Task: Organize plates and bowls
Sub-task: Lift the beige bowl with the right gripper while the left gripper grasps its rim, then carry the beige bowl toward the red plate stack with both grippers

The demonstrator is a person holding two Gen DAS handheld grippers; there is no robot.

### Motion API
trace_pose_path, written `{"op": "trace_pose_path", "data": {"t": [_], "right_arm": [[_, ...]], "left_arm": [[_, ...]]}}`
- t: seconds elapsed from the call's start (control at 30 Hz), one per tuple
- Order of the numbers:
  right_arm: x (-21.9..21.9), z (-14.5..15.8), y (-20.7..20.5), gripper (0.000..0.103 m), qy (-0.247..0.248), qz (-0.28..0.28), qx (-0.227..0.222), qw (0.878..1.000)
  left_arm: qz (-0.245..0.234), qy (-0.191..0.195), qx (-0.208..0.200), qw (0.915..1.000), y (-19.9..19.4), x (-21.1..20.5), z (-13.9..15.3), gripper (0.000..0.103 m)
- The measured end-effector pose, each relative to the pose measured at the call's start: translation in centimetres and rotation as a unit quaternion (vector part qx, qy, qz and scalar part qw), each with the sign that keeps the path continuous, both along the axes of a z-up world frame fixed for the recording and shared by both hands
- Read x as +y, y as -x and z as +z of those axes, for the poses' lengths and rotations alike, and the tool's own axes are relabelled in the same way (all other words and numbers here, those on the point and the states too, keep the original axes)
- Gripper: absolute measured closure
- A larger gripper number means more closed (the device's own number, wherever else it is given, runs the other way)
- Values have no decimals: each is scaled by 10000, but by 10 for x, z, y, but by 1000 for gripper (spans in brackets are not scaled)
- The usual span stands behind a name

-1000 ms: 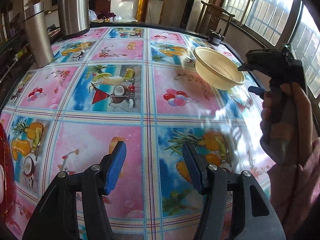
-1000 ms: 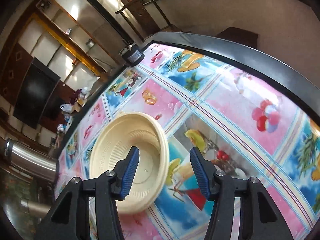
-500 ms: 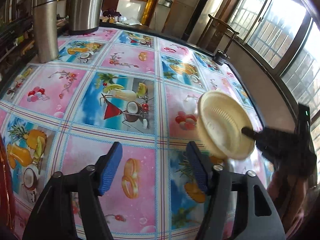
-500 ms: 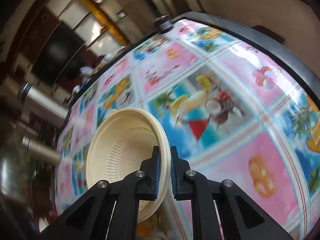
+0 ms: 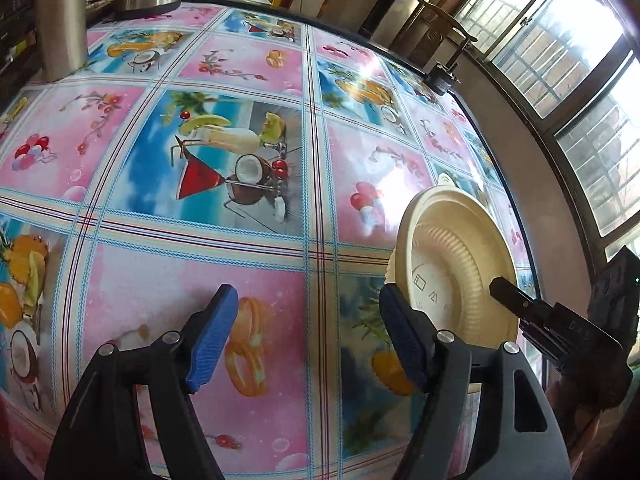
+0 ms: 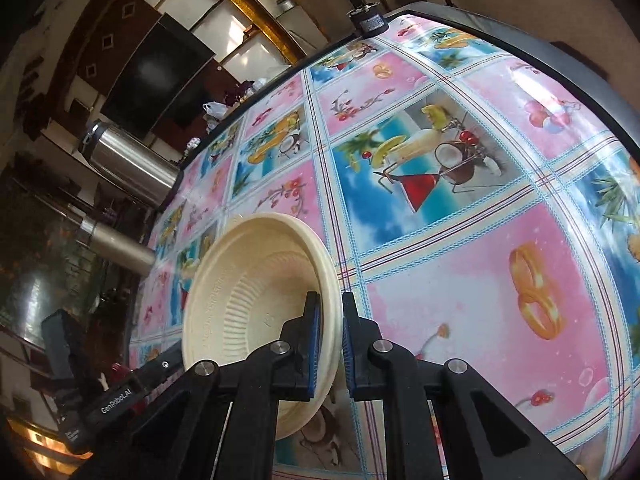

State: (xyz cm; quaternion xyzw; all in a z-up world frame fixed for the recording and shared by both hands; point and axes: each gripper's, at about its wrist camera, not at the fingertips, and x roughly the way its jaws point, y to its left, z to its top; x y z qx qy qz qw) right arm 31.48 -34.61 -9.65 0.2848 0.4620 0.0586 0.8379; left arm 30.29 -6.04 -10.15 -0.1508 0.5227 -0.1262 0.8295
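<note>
Bowl (image 6: 256, 292), pinched at its rim by the right hand-held gripper (image 6: 330, 344), hangs tilted above the bench (image 5: 280, 264) in mid-carry, while the left hand-held gripper (image 5: 308, 344) waits spread and empty beside it; next comes setting it down, though no stack shows.

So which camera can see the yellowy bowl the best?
The right wrist view. There the cream bowl fills the near middle, tipped on its side, its rim pinched by the right gripper. The left wrist view shows the same bowl off to the right, partly hidden behind the open left gripper.
</note>
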Motion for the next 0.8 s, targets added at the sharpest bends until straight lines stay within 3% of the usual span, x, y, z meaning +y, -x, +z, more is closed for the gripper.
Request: {"op": "trace_pose_path", "data": {"t": [0.3,0.63,0.8], "right_arm": [[-3,9,3,92,117,-146,-144,9997],[0,4,1,88,128,-129,-97,9998],[0,3,1,88,60,-114,-95,9999]], "left_arm": [[59,879,251,9958,-1,17,-4,30],[25,885,276,9957,-1,16,-3,30],[-11,1632,530,9852,-5,28,-9,30]]}}
